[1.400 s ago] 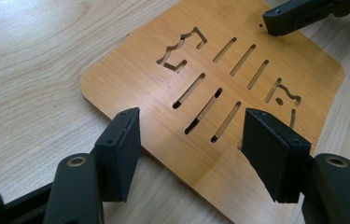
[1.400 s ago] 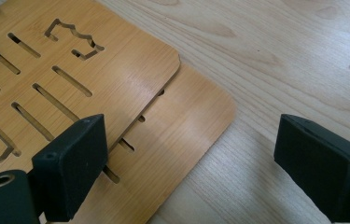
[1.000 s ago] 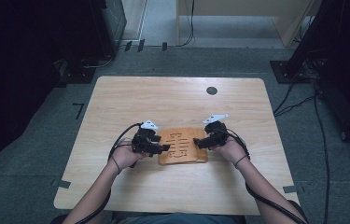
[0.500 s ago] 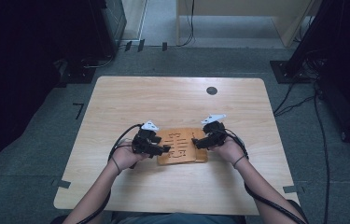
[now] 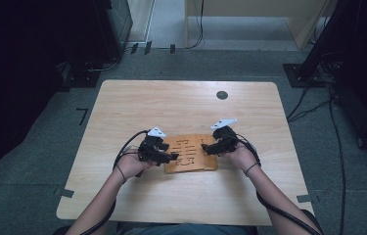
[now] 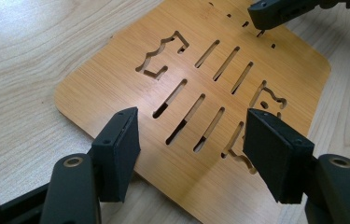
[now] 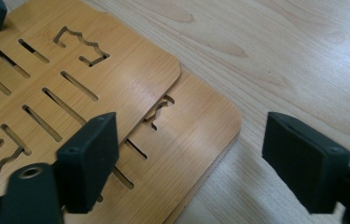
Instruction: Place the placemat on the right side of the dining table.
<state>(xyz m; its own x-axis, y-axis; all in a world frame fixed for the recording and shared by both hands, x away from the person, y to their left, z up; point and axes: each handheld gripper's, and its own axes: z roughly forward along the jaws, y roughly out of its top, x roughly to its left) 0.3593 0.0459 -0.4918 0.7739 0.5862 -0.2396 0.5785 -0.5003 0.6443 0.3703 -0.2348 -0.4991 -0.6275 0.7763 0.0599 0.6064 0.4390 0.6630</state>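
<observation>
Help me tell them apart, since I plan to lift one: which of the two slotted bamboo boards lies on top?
The upper board lies on top, skewed; the lower board sticks out from under its corner, toward the bare table.

I see bare table point(image 5: 181, 105) all around; approach is open from the far side and both ends. Only the slotted boards point(image 5: 191, 154) sit mid-table, left gripper point(image 5: 171, 157) and right gripper point(image 5: 205, 148) flanking them.

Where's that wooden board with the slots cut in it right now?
In the high view the slotted board lies flat on the table, near its front middle, between the left claw and the right claw. The right gripper view shows a second board beneath it.
</observation>
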